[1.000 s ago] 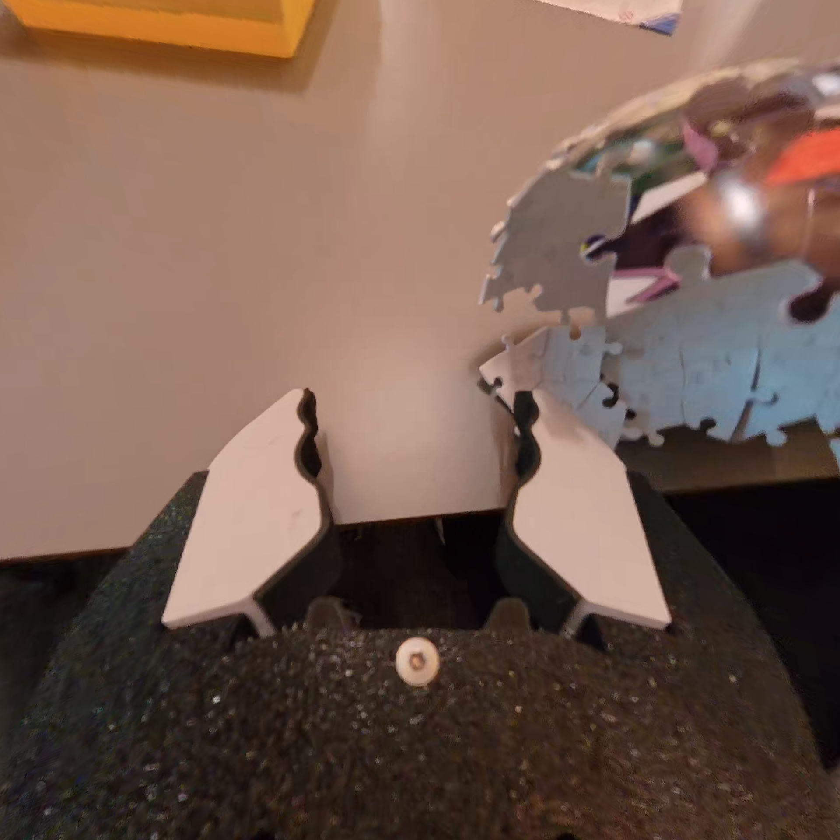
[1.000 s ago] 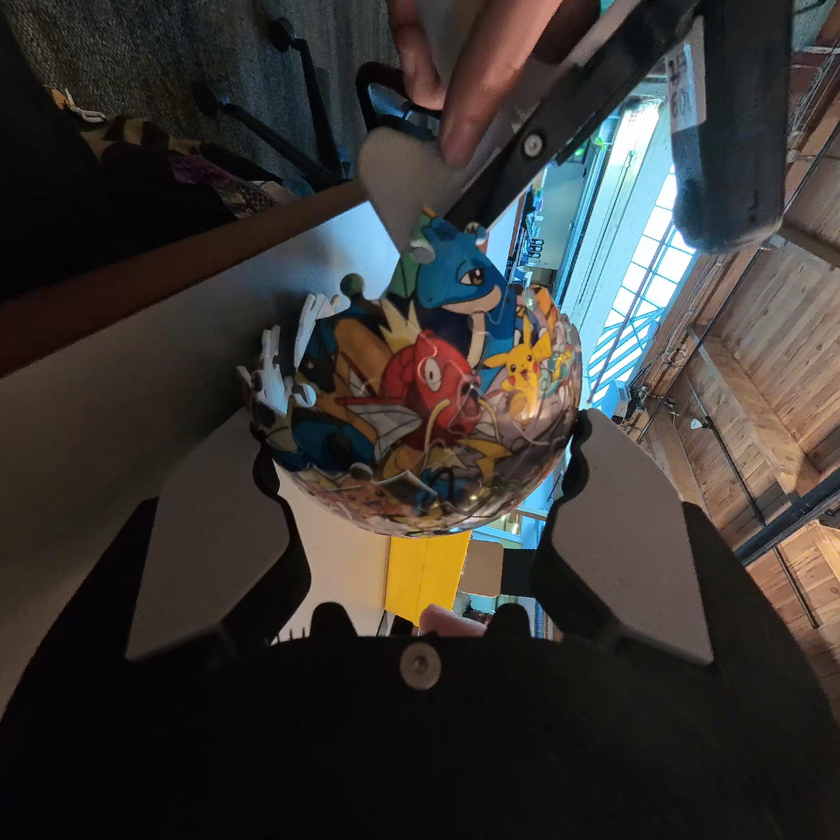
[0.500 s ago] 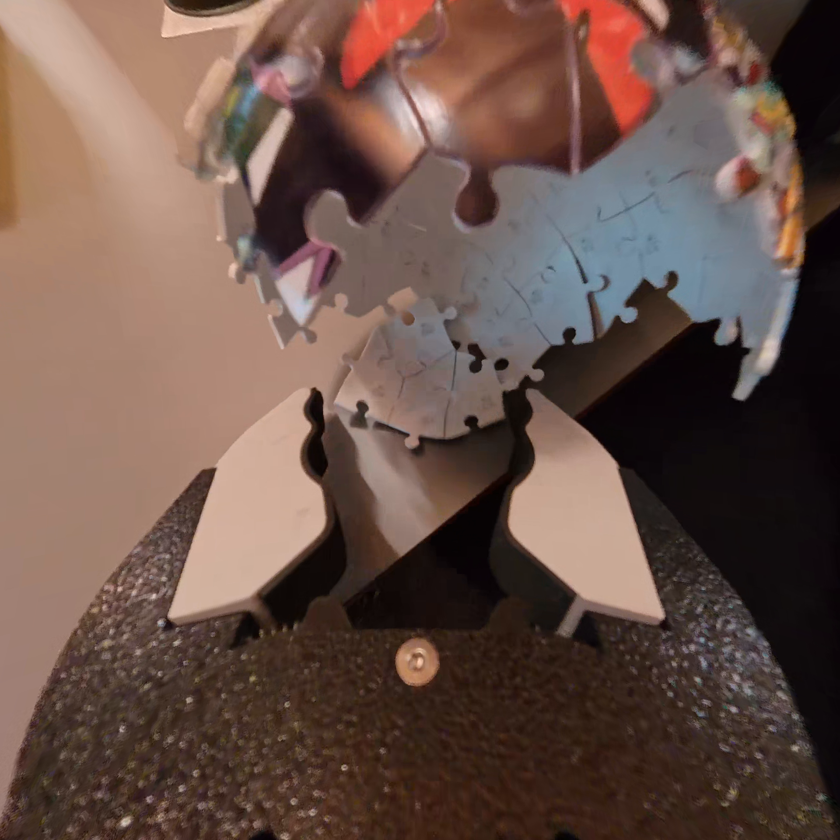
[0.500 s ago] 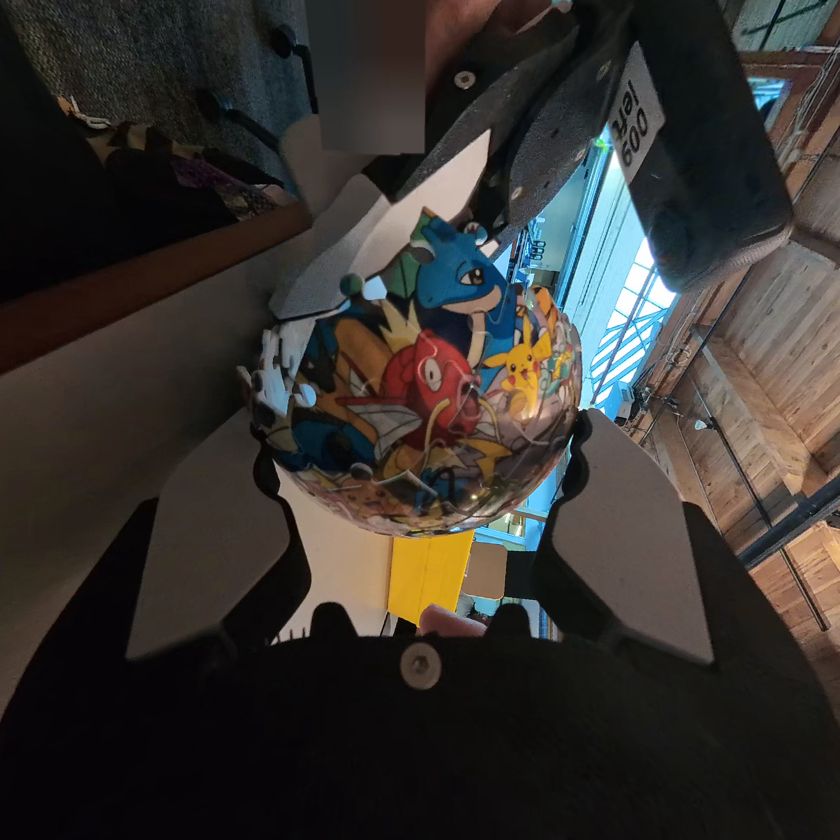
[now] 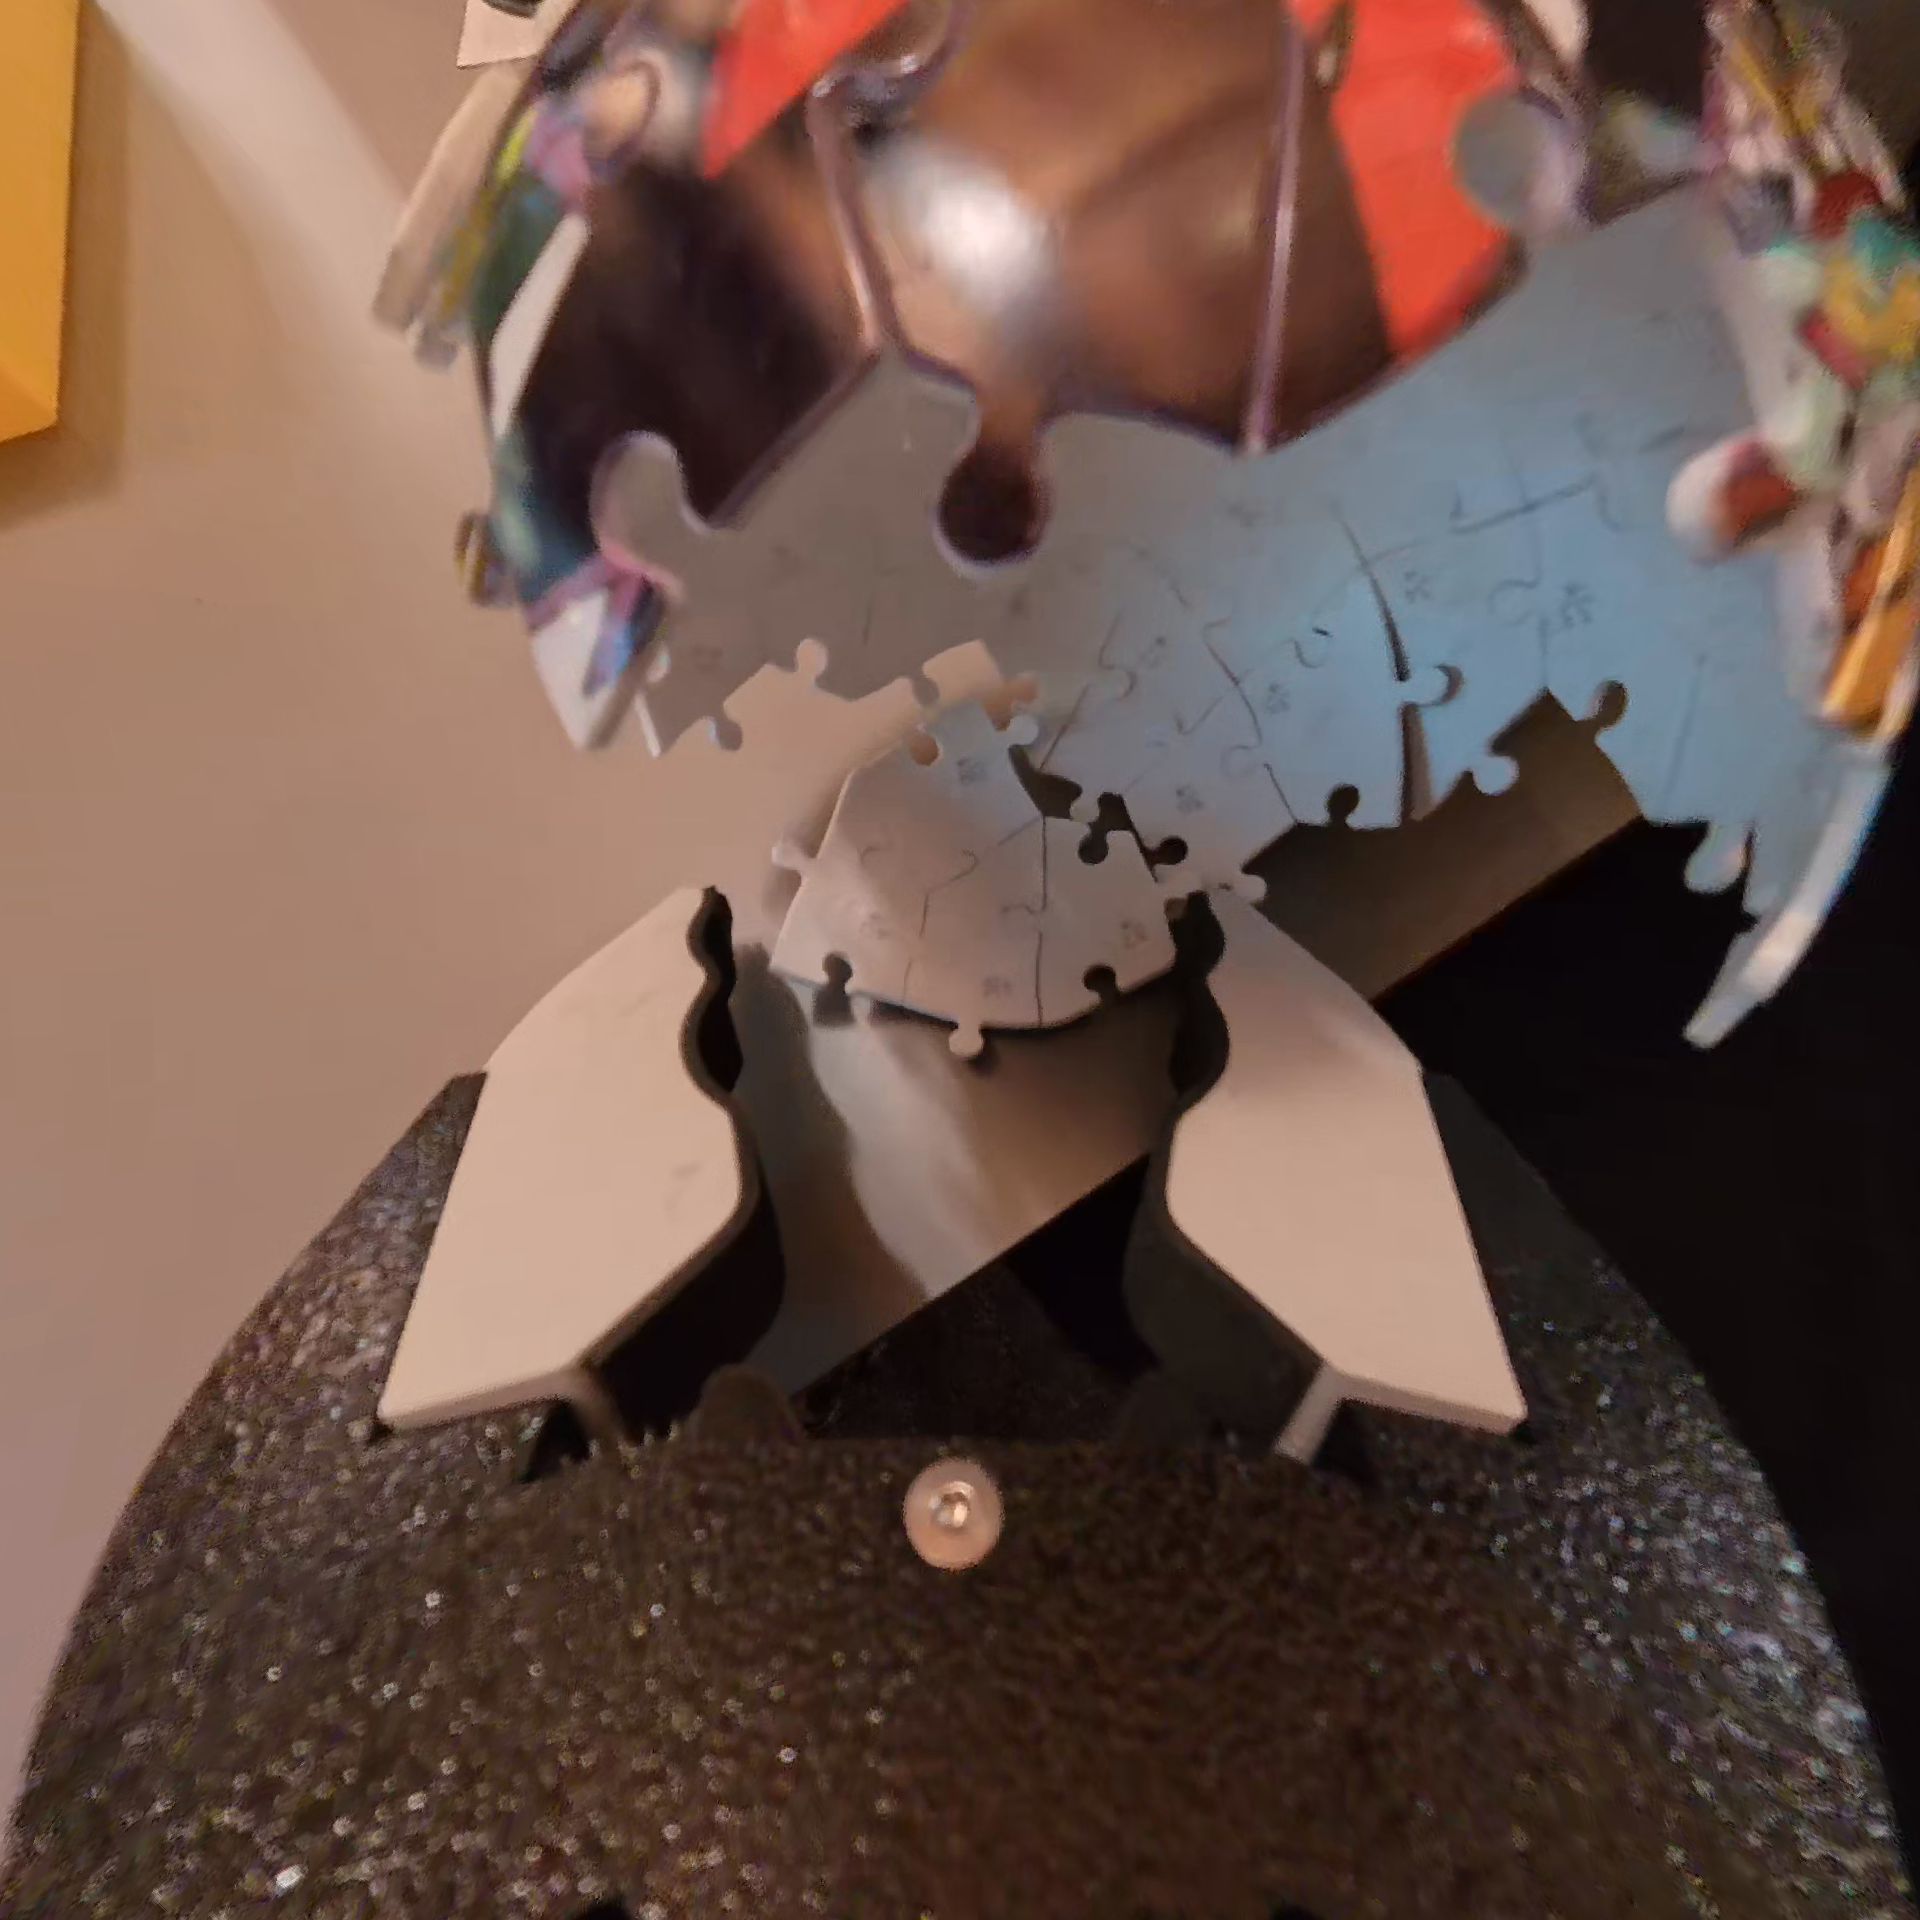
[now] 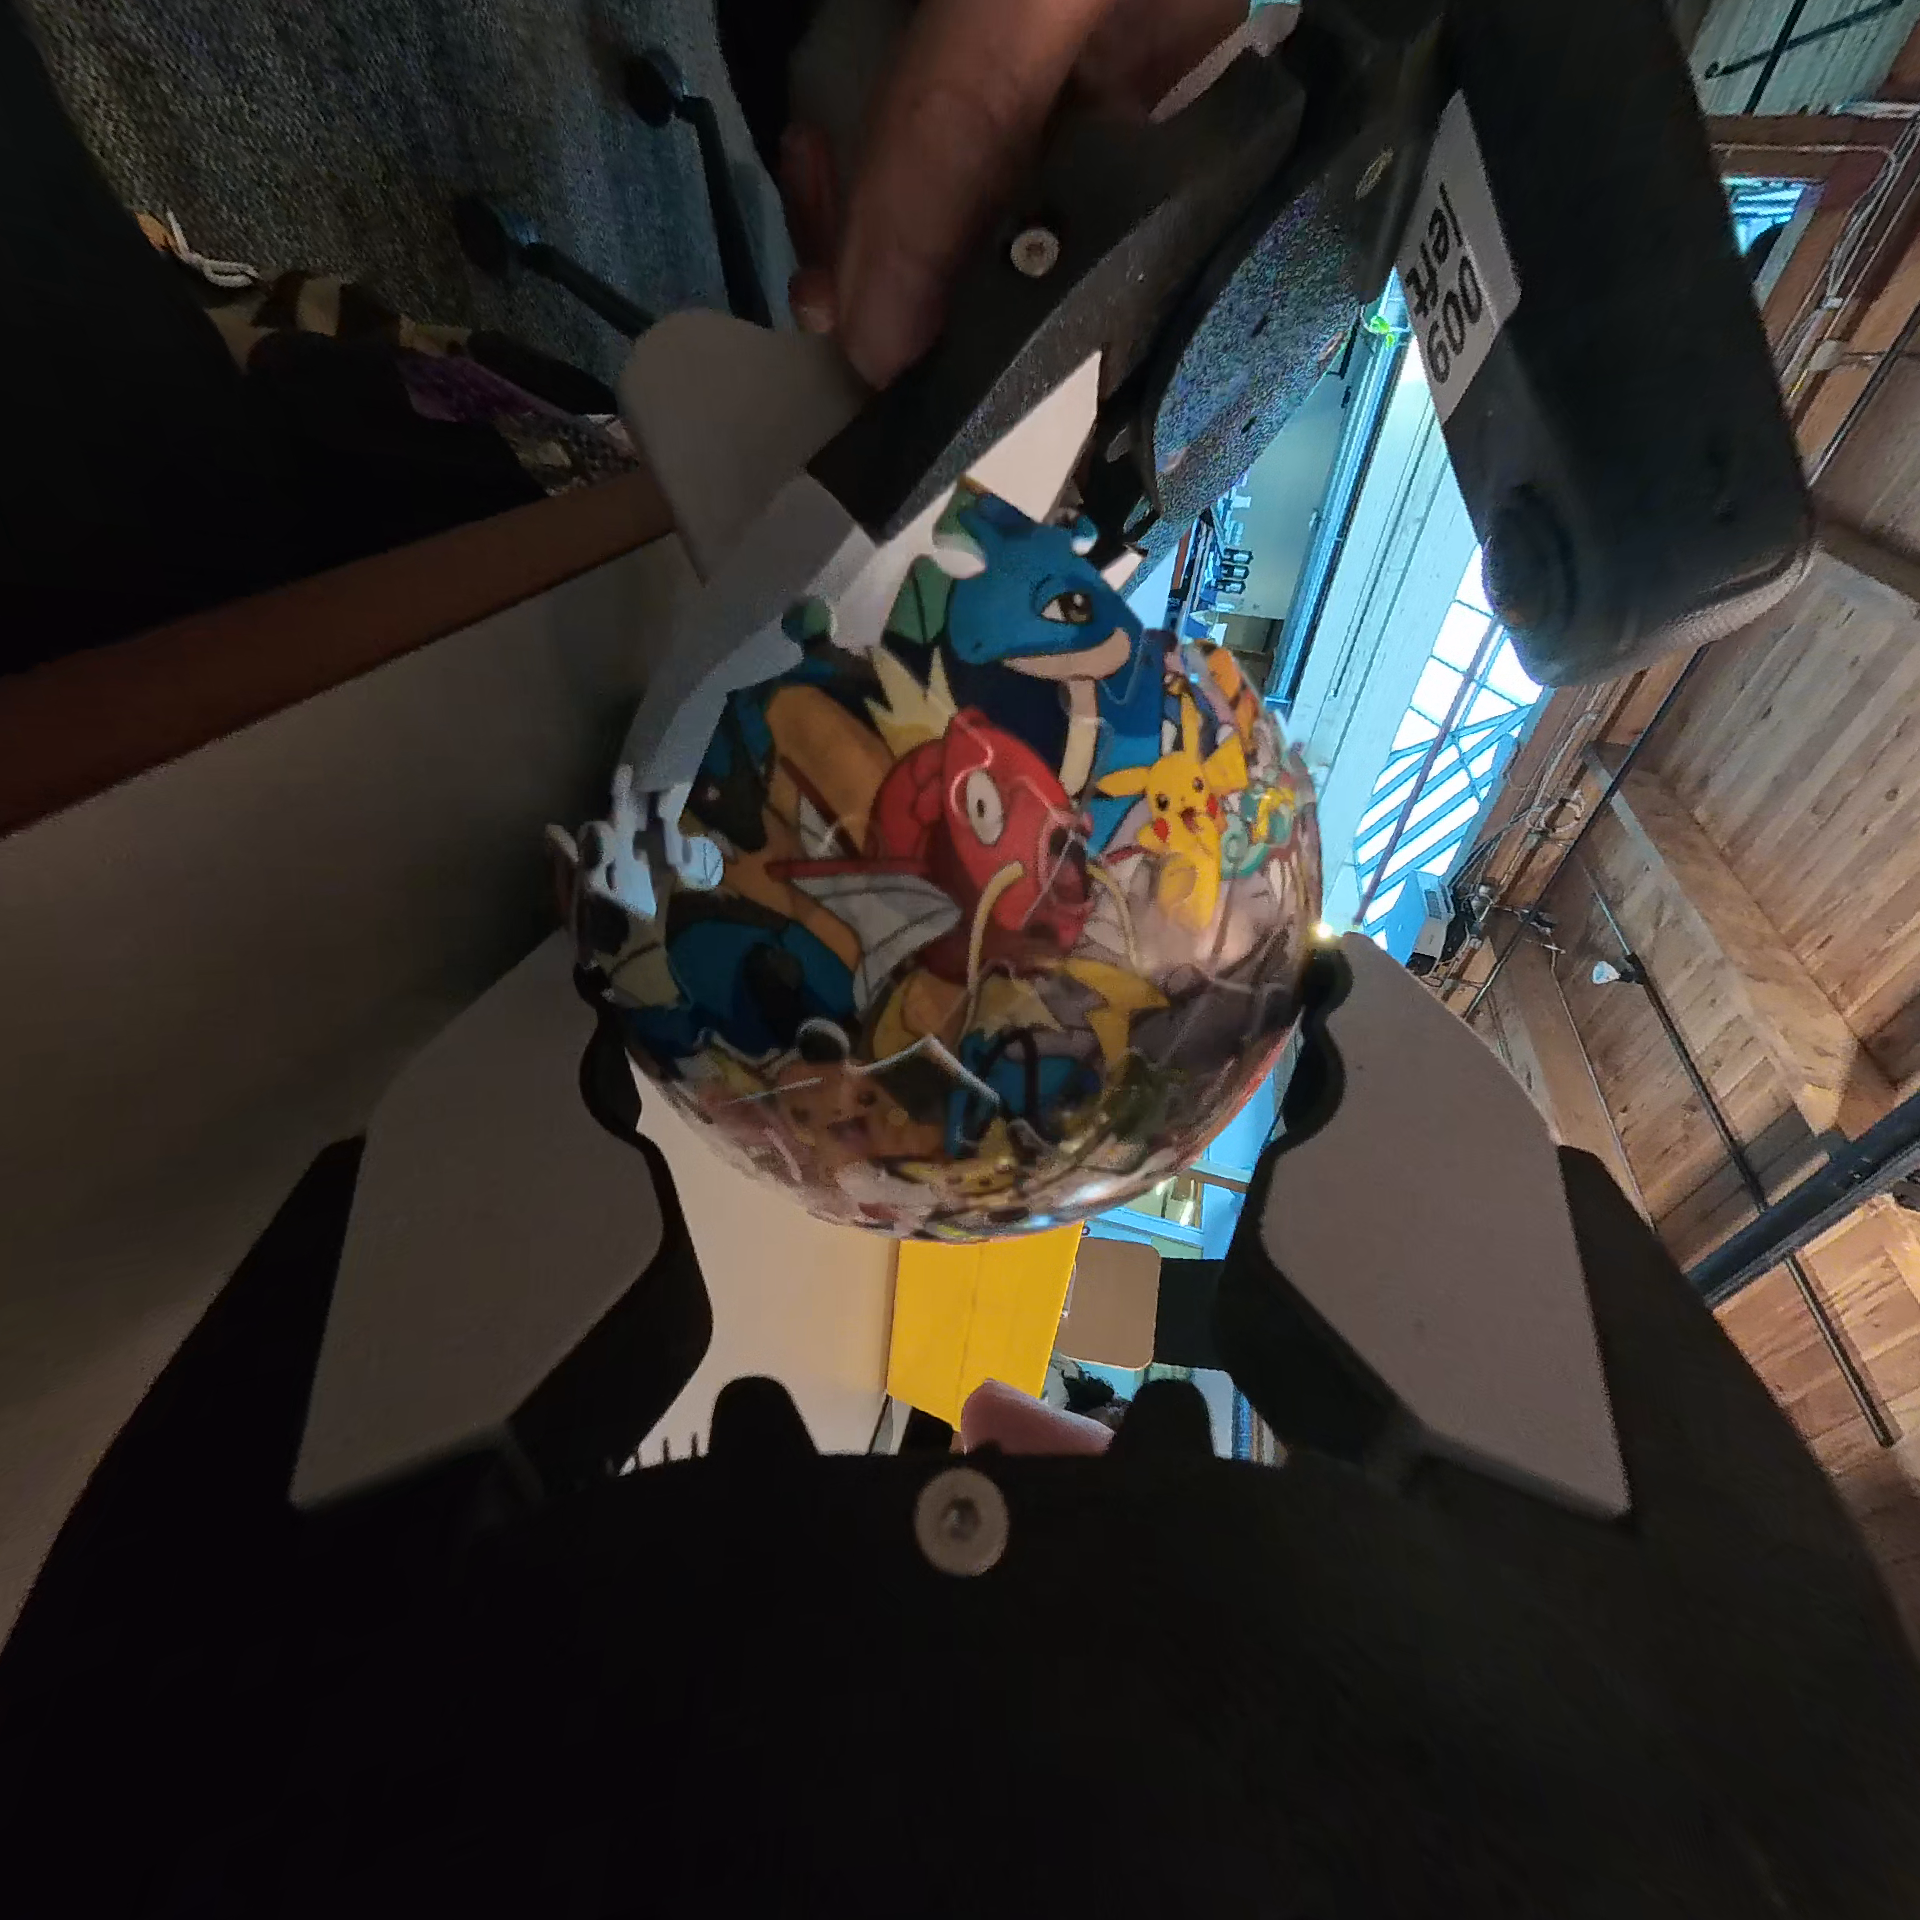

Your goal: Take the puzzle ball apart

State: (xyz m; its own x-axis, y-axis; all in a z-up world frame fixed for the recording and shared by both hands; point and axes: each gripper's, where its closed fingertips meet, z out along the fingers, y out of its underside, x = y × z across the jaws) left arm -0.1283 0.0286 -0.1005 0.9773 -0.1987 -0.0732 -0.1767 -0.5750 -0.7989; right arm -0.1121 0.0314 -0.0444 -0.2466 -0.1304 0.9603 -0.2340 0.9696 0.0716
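the top of the puzzle ball [image 5: 1195, 644] runs off the upper edge of the left wrist view and most of it there is blurred, so the printed colours along its rim are hard to make out. what shows clearly is its pale inner face, a broken shell with a jagged lower edge and a big gap through which glossy brown and orange surfaces appear. in the right wrist view the lower part of the frame is the dark body of the tool, and the far side of the ball is hidden behind its own curve.

the right gripper [image 6: 961, 997] has its two white fingers pressed against opposite sides of the ball [image 6: 966, 914], holding it up off the pale table [image 6: 239, 935] (the picture side faces this camera).

the left gripper [image 5: 961, 956] reaches in from the other side, with a hanging flap of joined pieces [image 5: 977, 914] from the ball's torn edge lying between its fingertips. the right fingertip touches the flap's edge, while a narrow gap shows at the left fingertip, so i cannot tell whether it is clamped on the flap. in the right wrist view that left gripper [image 6: 831, 582] comes down from above onto the ball's upper left edge, with a person's hand [image 6: 935, 166] on it.

a yellow box [image 6: 977, 1320] lies on the table beyond.
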